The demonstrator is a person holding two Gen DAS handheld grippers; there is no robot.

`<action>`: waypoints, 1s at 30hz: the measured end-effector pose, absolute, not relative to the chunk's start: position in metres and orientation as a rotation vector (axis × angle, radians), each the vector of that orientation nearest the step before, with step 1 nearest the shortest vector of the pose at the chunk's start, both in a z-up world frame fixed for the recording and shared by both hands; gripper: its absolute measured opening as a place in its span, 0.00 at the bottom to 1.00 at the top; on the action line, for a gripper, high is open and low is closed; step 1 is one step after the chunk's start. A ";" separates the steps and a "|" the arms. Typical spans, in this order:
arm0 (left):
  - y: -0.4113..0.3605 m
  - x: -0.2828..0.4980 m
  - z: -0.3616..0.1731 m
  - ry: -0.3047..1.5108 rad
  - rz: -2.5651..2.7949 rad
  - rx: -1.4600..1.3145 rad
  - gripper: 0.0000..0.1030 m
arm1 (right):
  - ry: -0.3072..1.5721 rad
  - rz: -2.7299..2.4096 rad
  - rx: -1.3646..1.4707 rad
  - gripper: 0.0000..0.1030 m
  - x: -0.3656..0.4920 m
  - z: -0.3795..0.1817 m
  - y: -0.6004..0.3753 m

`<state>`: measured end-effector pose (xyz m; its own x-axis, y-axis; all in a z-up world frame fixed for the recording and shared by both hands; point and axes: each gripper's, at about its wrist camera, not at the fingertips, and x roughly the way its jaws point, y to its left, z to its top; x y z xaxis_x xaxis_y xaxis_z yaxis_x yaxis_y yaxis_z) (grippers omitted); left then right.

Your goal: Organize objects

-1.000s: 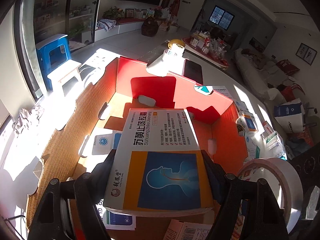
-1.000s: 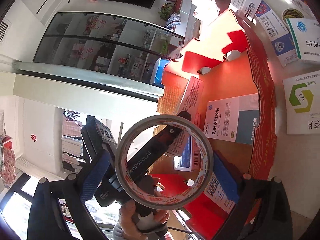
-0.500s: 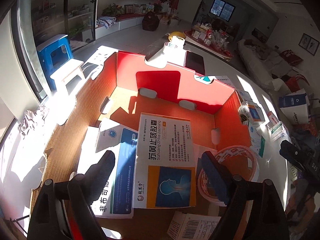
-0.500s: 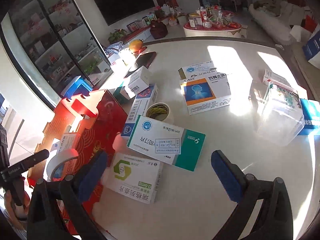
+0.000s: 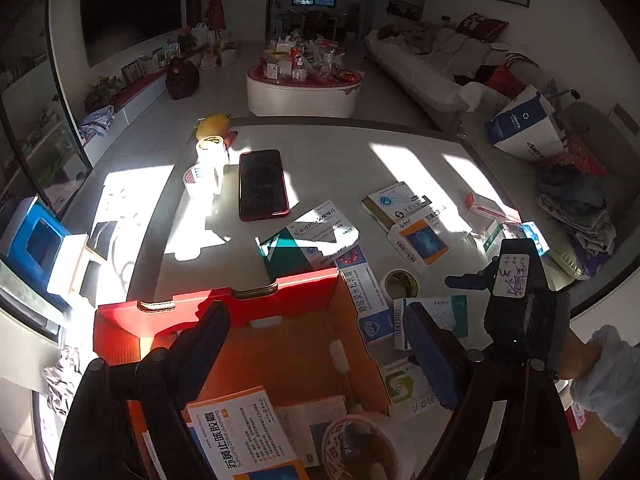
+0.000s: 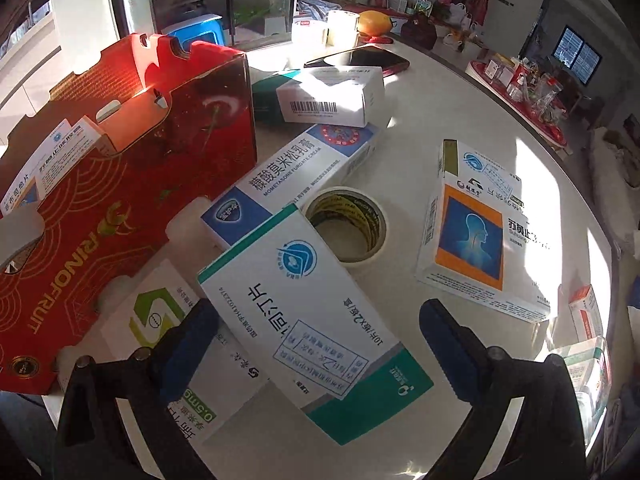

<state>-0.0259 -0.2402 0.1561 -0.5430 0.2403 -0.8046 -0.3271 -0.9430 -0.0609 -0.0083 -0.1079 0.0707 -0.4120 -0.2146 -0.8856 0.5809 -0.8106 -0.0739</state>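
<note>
Indoors, sunlit white table point(image 6: 440, 92) holds boxes; both grippers' jaws apart, empty.

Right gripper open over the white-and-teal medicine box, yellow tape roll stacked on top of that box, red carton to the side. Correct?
Not quite. The right wrist view shows the tape roll lying on the table behind the white-and-teal box, not on it. The right gripper is open over that box, with the red carton alongside.

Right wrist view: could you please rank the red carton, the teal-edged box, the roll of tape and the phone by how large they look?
1. red carton
2. teal-edged box, though it lies nearest the camera
3. roll of tape
4. phone, though it lies farthest and foreshortened, so its place after the tape is unsure
</note>
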 end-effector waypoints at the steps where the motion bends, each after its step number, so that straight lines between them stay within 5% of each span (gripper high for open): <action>1: -0.232 -0.035 0.154 0.201 2.488 -1.287 0.89 | 0.444 -2.240 1.352 0.60 -0.013 0.072 -0.103; 5: -0.202 -0.052 0.143 0.274 2.411 -1.339 0.89 | 0.074 -2.277 1.431 0.58 -0.016 0.076 -0.063; 13: -0.097 -0.037 0.146 0.315 2.330 -1.308 0.89 | -0.974 -2.258 1.339 0.59 0.073 0.069 0.092; 22: 0.075 -0.019 0.108 0.519 2.366 -1.307 0.89 | -1.333 -2.283 1.272 0.59 0.178 0.047 0.181; 30: 0.133 -0.052 0.067 0.584 2.390 -1.447 0.89 | -1.426 -2.302 1.122 0.59 0.210 0.055 0.210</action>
<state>-0.0523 0.1328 0.0674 -0.4555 0.0345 -0.8896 -0.4410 -0.8768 0.1917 0.2104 0.2095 0.0549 -0.6882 -0.5326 -0.4926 -0.2039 -0.5096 0.8359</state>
